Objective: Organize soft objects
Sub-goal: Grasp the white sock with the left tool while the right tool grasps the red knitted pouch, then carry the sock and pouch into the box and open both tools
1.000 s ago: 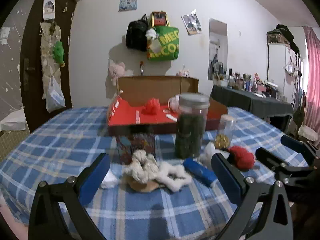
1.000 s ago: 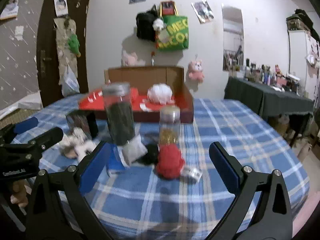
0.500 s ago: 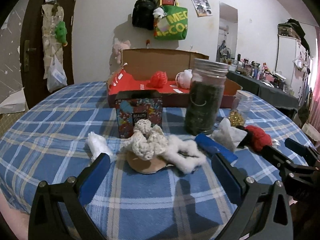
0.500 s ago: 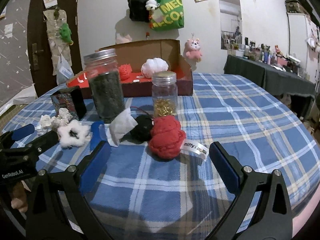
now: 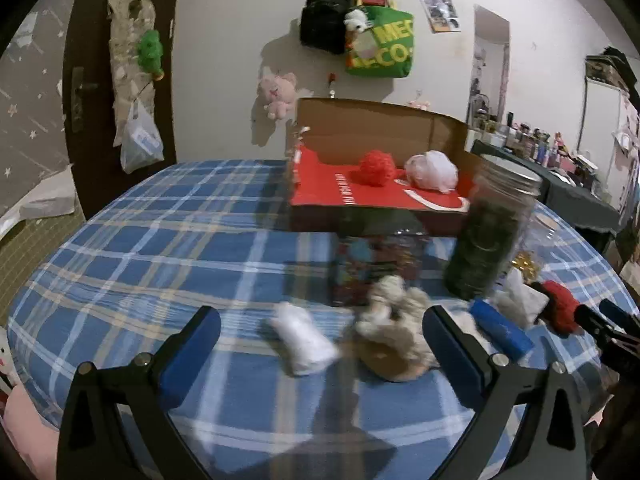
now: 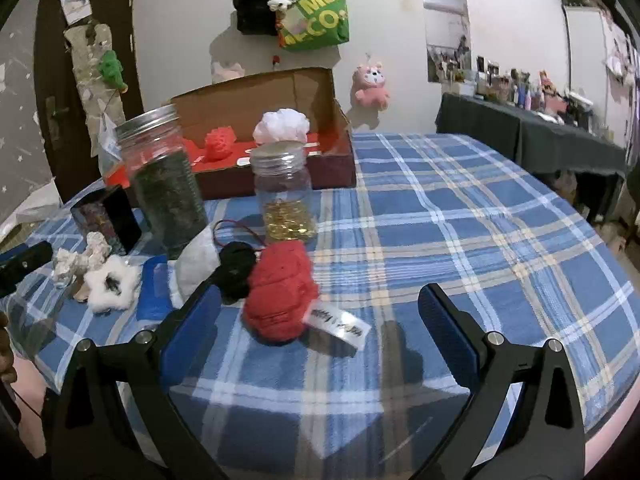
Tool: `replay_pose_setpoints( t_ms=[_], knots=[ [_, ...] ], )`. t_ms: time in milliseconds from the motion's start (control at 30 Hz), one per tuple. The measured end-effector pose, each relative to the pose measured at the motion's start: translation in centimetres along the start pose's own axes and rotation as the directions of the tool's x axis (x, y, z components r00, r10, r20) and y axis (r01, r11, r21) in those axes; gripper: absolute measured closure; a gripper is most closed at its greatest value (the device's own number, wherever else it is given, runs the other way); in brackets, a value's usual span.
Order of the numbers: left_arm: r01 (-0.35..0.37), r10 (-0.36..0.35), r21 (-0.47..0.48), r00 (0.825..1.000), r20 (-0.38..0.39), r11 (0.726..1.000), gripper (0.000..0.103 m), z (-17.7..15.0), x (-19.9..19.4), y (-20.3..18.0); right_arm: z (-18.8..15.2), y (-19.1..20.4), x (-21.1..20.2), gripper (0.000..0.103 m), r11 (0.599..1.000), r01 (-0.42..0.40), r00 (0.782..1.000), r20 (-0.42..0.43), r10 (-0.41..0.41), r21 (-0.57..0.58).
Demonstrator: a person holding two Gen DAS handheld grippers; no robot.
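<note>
We hold the right gripper [image 6: 318, 330] wide open and empty, the red knit ball [image 6: 280, 290] lying between its fingers. The left gripper [image 5: 320, 346] is likewise wide open and empty, the white soft piece [image 5: 302, 338] between its fingers.

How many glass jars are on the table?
2. The tall jar full of dark stuff stands left, near the red box. The small jar with gold bits stands right of it, behind the red knit ball.

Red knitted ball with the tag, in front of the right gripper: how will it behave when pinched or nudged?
The red knitted ball looks like soft lumpy yarn, so it will probably squash between the pads rather than resist. It is likely light for its size. Its rounded shape could roll if nudged, though the white tag lying flat beside it and the black soft piece touching it may damp that.
</note>
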State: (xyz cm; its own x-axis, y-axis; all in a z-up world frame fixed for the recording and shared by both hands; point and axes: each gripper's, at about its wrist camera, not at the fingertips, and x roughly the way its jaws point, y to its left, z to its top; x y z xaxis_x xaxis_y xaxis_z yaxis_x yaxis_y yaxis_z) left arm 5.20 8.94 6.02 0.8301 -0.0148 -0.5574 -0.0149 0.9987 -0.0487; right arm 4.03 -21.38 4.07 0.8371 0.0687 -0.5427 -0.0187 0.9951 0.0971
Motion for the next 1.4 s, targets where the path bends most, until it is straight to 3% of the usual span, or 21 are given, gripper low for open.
replay_pose_setpoints(
  t_ms=[233, 333, 367, 433, 500, 533, 600, 767, 1000, 1400],
  knots=[
    [-0.022, 0.018, -0.046, 0.997, -0.080, 0.999, 0.001, -0.1, 2.2, 3.1, 0.4, -1.7, 1.0, 0.002, 0.997, -0.025, 0.999, -0.026, 0.027, 0.077],
    [0.005, -0.016, -0.069, 0.988, -0.157, 0.998, 0.022, -0.7, 3.9, 3.7, 0.6, -1.7, 1.5, 0.003, 0.996, -0.036, 0.998, -0.042, 0.039, 0.085],
    [0.024, -0.039, -0.082, 0.981, -0.190, 0.996, 0.028, -0.9, 4.5, 3.7, 0.7, -1.7, 1.6, 0.010, 0.995, -0.042, 0.998, -0.048, 0.046, 0.086],
    [0.031, -0.046, -0.089, 0.984, -0.174, 0.996, 0.033, -1.1, 4.6, 3.7, 0.7, -1.6, 1.9, 0.039, 0.994, -0.063, 0.996, -0.056, 0.068, 0.084],
    [0.088, -0.097, -0.058, 0.979, -0.177, 0.994, 0.075, -1.0, 4.5, 3.0, 0.7, -1.5, 2.3, 0.065, 0.991, -0.105, 0.991, -0.078, 0.111, 0.085],
    [0.131, -0.138, -0.049, 0.974, -0.181, 0.990, 0.084, -1.0, 4.4, 2.6, 0.7, -1.6, 2.6, 0.070, 0.982, -0.155, 0.982, -0.088, 0.165, 0.107],
    [0.137, -0.139, -0.027, 0.976, -0.169, 0.990, 0.087, -1.0, 4.0, 1.9, 0.8, -1.7, 2.7, 0.075, 0.965, -0.222, 0.967, -0.097, 0.236, 0.140],
    [0.136, -0.135, 0.004, 0.983, -0.128, 0.991, 0.089, -0.5, 2.6, 0.9, 1.1, -0.5, 1.1, 0.076, 0.972, -0.220, 0.974, -0.044, 0.224, 0.078],
    [0.185, -0.182, 0.040, 0.980, -0.080, 0.982, 0.089, 0.7, 0.6, -0.7, 2.2, -0.5, -1.3, 0.076, 0.965, -0.250, 0.968, 0.027, 0.249, 0.076],
    [0.193, -0.188, 0.056, 0.978, -0.092, 0.980, 0.089, 0.8, 0.5, -1.3, 2.8, -0.4, -1.7, 0.076, 0.959, -0.270, 0.963, 0.031, 0.269, 0.087]
  ],
)
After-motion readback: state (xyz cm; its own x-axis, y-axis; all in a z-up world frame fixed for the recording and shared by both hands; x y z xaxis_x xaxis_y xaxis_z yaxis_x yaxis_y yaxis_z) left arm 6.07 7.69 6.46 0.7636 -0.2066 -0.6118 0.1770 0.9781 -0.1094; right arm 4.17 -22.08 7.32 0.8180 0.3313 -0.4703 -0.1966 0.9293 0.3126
